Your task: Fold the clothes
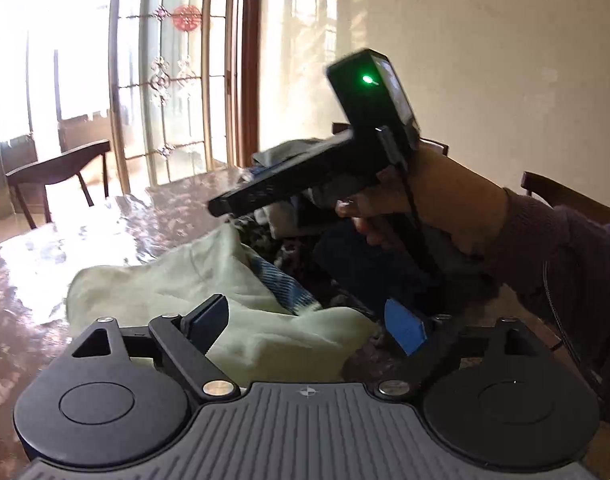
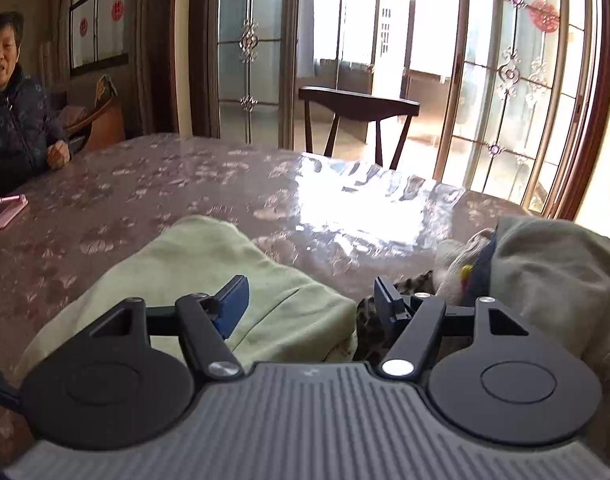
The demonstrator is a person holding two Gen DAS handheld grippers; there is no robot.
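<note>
Both tools are up off the cloth right now. The left hand-held gripper (image 1: 307, 322) stands wide, nothing between its blue pads, with the pale green garment (image 1: 177, 280) lying crumpled just beyond its tips in the middle of the left wrist view. The right hand-held gripper (image 2: 311, 300) is also parted and empty, though less wide. In its own view the same green garment (image 2: 209, 276) spreads lower left, on the glossy patterned table (image 2: 185, 184).

Here's where it could slip. That garment is bunched, not flat, with a blue plaid piece (image 1: 285, 284) tucked into its fold, so a pinch made now may catch two layers, or the plaid piece too, and drag both.

At right of the right wrist view sits a heap of other clothes (image 2: 545, 264), just beside the green one, with a leopard-print piece (image 2: 369, 316) peeking under the right fingers. A careless closure there grabs the wrong item.

The table is shiny, so cloth pulled from one corner could slide rather than spread. Glare also washes out the far edge of the garment.
</note>
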